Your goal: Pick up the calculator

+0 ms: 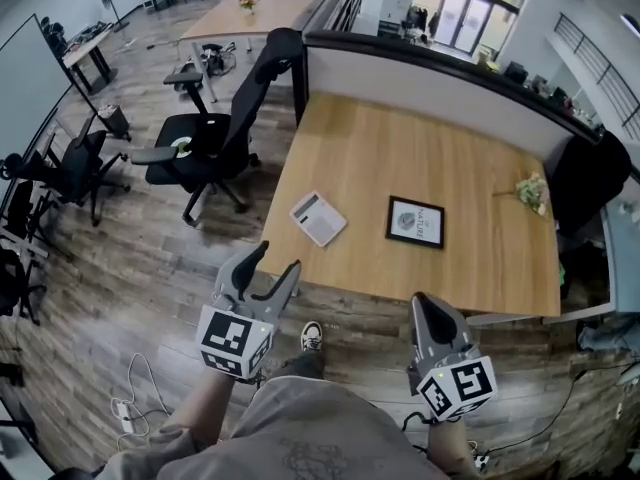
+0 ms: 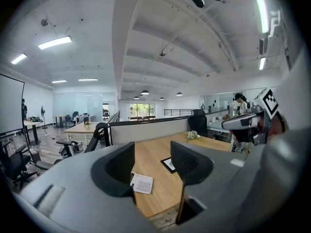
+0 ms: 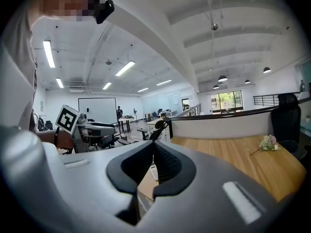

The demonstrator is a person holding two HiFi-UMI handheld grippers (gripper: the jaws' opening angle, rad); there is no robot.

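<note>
Calculator (image 1: 318, 218) — white, flat, askew on the desk (image 1: 400, 148); left gripper (image 1: 278, 258) spread open, right gripper (image 1: 428, 306) pinched together — empty.

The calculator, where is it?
In the head view, the calculator lies flat on the wooden desk near its front edge, just left of the framed picture.

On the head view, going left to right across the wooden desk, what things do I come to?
First the calculator, then the picture frame, then the flowers.
</note>
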